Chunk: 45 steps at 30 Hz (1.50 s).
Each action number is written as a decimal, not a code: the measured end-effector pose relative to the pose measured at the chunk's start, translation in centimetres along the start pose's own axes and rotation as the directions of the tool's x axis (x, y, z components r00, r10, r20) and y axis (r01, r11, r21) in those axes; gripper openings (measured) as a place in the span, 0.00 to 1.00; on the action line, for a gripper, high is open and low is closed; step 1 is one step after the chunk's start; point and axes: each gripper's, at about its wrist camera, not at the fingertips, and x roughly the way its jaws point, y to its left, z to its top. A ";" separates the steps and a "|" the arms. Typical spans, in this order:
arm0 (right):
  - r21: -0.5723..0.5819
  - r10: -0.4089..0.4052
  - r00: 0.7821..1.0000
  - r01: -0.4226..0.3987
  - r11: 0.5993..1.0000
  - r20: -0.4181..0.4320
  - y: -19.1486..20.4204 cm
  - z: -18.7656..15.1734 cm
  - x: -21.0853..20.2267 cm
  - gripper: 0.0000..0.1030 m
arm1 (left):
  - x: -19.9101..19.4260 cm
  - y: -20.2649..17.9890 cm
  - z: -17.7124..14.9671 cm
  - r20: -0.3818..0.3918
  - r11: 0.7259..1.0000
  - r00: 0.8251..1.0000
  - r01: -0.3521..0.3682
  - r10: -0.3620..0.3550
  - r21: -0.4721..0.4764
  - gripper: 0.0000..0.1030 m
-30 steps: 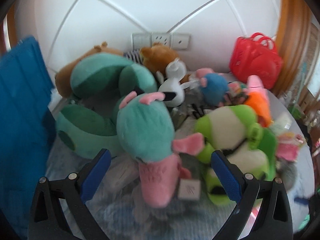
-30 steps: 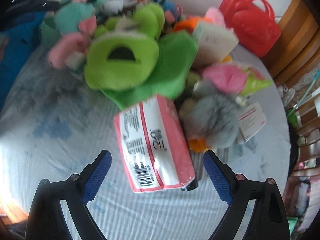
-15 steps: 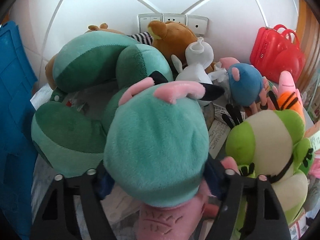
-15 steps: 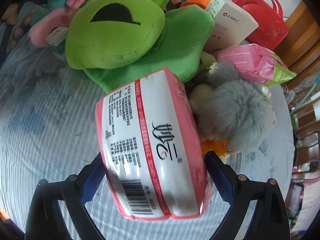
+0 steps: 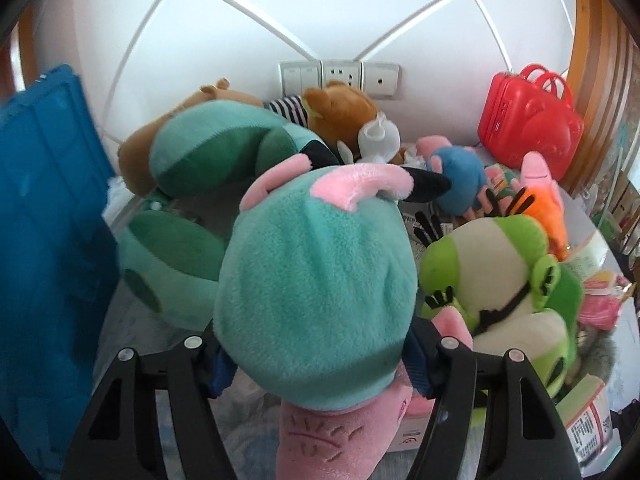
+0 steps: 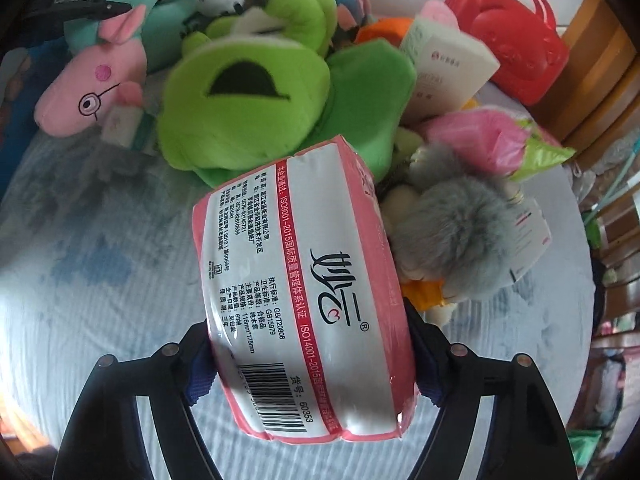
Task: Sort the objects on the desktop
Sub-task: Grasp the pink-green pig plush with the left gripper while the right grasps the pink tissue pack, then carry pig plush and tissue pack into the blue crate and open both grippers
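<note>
Left gripper (image 5: 316, 364): your fingers (image 5: 222, 372) are clenched on the teal plush toy (image 5: 316, 276), one blue pad pressing each flank just above its pink snout.
Teal plush toy: it fills the middle of the left wrist view; from the right wrist view you see it at the bench's far left, pink face (image 6: 94, 88) turned toward the near side. Whether it rests on the bench or is lifted, you cannot tell.
Right gripper (image 6: 312, 372): your fingers (image 6: 198, 372) are grasping the pink tissue pack (image 6: 304, 292) by its two long sides, barcode end nearest the camera.
Tissue pack: it sits tilted between your fingers, its far end beside the green frog plush (image 6: 248, 100) and the grey fluffy toy (image 6: 452, 232).
Bench (image 6: 92, 288): a pale blue-white cloth covers it; the near left part is bare.
Pile: the frog plush, the grey toy, a pink and green bag (image 6: 500, 140) and a white box (image 6: 448, 68) crowd the bench's far right half.
Far right corner: a red plastic case (image 5: 532, 120) stands by the wall.
Left edge: a blue crate (image 5: 44, 240) stands upright.
Far edge: a green neck pillow (image 5: 200, 152) and a brown bear (image 5: 340, 114) lie below the wall sockets (image 5: 340, 78).
</note>
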 end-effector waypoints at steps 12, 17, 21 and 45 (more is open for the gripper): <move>-0.066 0.093 0.985 -0.084 0.994 0.147 2.9 2.8 -10.7 0.76 | -16.7 4.9 0.8 0.114 0.997 0.993 -0.020 0.028 -0.070 0.64; -0.140 0.135 0.967 -0.106 0.984 0.216 7.5 5.9 -14.3 0.76 | -23.1 8.4 0.3 0.148 0.995 0.988 -0.022 0.036 -0.099 0.64; -0.180 0.161 0.952 -0.116 0.977 0.262 11.2 7.7 -17.0 0.76 | -27.4 12.1 0.3 0.187 0.992 0.982 -0.012 0.035 -0.124 0.64; -0.484 0.397 0.843 -0.193 0.853 0.363 45.3 24.3 -27.8 0.76 | -36.4 40.8 0.1 0.242 0.949 0.944 -0.155 0.225 -0.276 0.64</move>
